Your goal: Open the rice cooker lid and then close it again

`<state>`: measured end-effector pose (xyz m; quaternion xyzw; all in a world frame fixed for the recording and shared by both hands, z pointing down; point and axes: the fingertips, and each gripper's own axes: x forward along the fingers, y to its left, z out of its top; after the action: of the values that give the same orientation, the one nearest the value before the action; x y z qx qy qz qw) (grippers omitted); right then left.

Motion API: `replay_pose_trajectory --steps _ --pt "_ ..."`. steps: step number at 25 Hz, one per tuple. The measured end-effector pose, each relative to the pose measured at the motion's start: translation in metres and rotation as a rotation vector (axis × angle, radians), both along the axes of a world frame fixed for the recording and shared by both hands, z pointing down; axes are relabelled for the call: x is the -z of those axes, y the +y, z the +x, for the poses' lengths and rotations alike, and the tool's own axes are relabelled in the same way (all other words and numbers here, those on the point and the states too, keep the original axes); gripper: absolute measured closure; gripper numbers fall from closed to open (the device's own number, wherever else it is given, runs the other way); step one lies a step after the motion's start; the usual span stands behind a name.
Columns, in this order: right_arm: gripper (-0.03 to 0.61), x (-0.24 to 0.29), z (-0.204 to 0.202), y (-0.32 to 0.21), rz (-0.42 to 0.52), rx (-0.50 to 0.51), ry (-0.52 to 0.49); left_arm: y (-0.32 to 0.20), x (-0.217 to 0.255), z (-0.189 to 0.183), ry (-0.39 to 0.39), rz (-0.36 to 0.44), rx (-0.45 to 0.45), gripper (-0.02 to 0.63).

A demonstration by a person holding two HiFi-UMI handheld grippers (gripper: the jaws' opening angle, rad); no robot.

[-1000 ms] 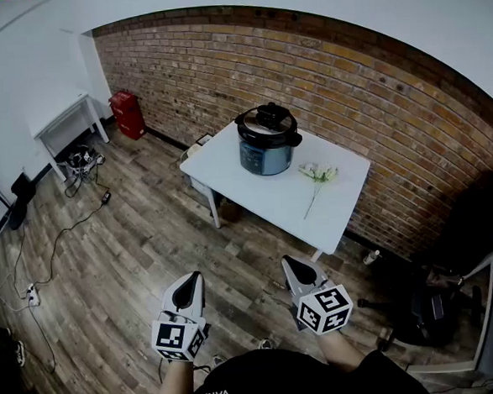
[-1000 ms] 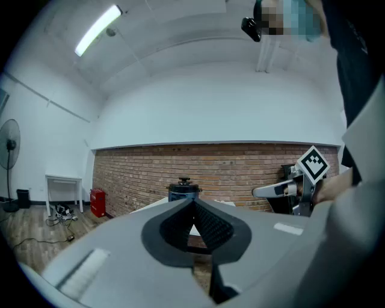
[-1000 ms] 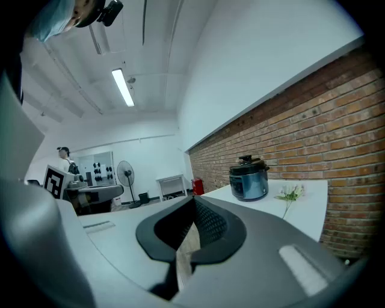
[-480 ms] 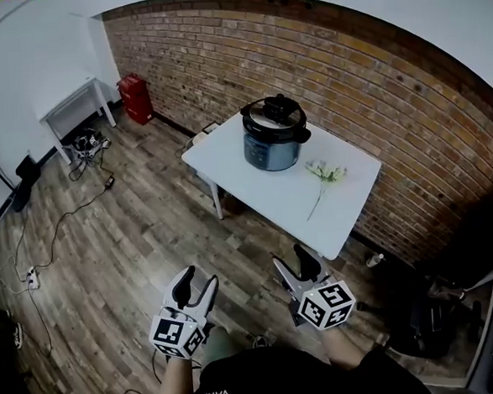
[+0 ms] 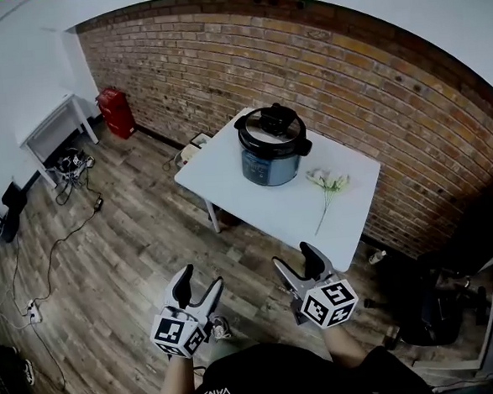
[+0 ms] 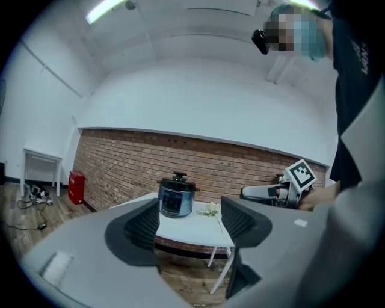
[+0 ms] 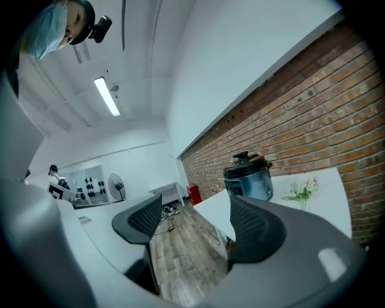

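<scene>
A dark blue rice cooker (image 5: 269, 152) with a black lid (image 5: 271, 124) and knob stands shut on a white table (image 5: 237, 180) by the brick wall. It also shows far off as the cooker (image 6: 175, 198) in the left gripper view and the cooker (image 7: 248, 177) in the right gripper view. My left gripper (image 5: 197, 285) and right gripper (image 5: 295, 259) hang over the wooden floor well short of the table. Both have jaws opening, with nothing between them.
A sprig of white flowers (image 5: 327, 184) lies on the table right of the cooker. A red canister (image 5: 113, 112) stands by the wall, a small white side table (image 5: 50, 128) at far left. Cables (image 5: 60, 239) trail over the floor. A black chair (image 5: 439, 309) sits at right.
Both grippers went from shut to open. The view has drawn nearer to the table, and the cooker looks larger.
</scene>
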<state>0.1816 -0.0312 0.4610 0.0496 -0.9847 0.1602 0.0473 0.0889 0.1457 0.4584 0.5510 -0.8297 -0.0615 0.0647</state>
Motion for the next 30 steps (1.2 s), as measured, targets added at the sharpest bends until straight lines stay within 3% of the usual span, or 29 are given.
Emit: replay_pose_trajectory --steps 7,15,22,30 --pt "0.216 0.015 -0.052 -0.009 -0.006 -0.167 -0.02 -0.018 0.012 -0.08 -0.011 -0.011 -0.148 0.316" --pt "0.213 0.01 -0.094 -0.003 -0.029 -0.303 -0.008 -0.018 0.01 -0.147 -0.009 -0.04 -0.274 0.316" --pt "0.213 -0.004 -0.114 -0.004 -0.045 -0.328 0.036 -0.033 0.0 -0.17 0.016 -0.045 -0.336 0.318" --pt "0.213 -0.007 -0.14 -0.056 -0.049 -0.336 0.021 -0.086 -0.001 -0.198 0.011 -0.052 -0.341 0.317"
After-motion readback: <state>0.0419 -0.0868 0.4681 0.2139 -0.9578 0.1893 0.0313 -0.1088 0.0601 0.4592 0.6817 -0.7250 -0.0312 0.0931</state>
